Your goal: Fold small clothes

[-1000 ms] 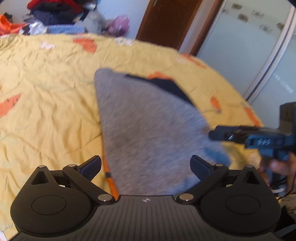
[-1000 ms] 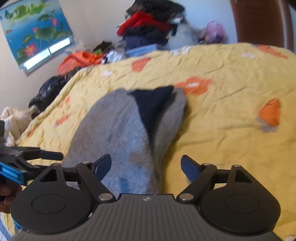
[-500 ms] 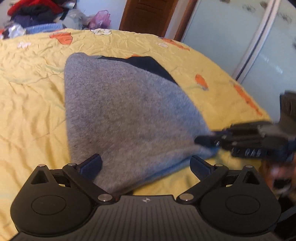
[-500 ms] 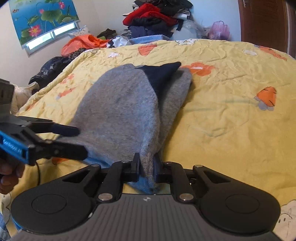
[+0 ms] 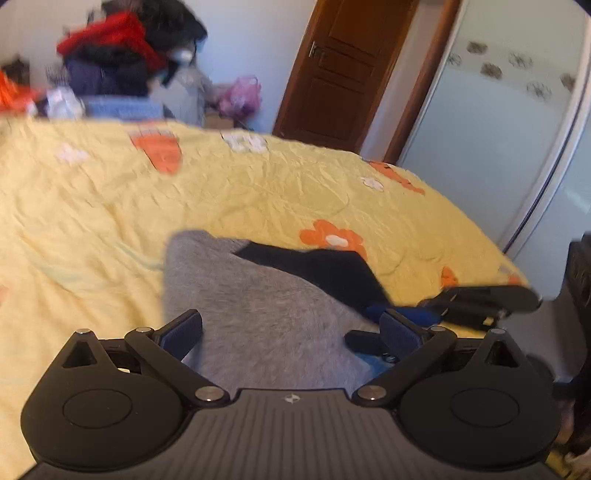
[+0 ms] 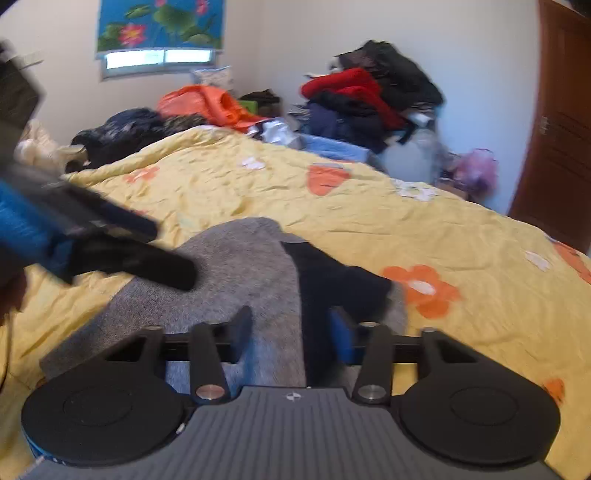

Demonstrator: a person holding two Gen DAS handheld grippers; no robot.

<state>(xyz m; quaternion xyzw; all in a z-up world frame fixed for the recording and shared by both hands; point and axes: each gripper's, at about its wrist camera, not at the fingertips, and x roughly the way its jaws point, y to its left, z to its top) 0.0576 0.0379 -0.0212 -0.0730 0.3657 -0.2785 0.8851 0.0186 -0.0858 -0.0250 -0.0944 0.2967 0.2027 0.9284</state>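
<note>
A small grey knitted garment point(image 5: 266, 317) with a dark navy part point(image 5: 332, 269) lies on the yellow bedspread point(image 5: 110, 206). My left gripper point(image 5: 291, 328) is open just above the garment's near edge, with nothing between its fingers. My right gripper point(image 6: 291, 328) is open over the garment point(image 6: 236, 273), its fingers apart on either side of the grey and navy cloth point(image 6: 332, 280). The right gripper also shows at the right of the left wrist view point(image 5: 480, 299), and the left gripper at the left of the right wrist view point(image 6: 110, 247).
A heap of clothes point(image 6: 369, 99) and orange bags point(image 6: 207, 103) lie beyond the far side of the bed. A brown door point(image 5: 343, 70) and a pale sliding wardrobe point(image 5: 517, 122) stand to the right. A lotus picture point(image 6: 159, 26) hangs on the wall.
My right gripper was shut on the garment's near edge half a second ago and is open now. Both grippers have lifted and tilted up, so more of the room shows.
</note>
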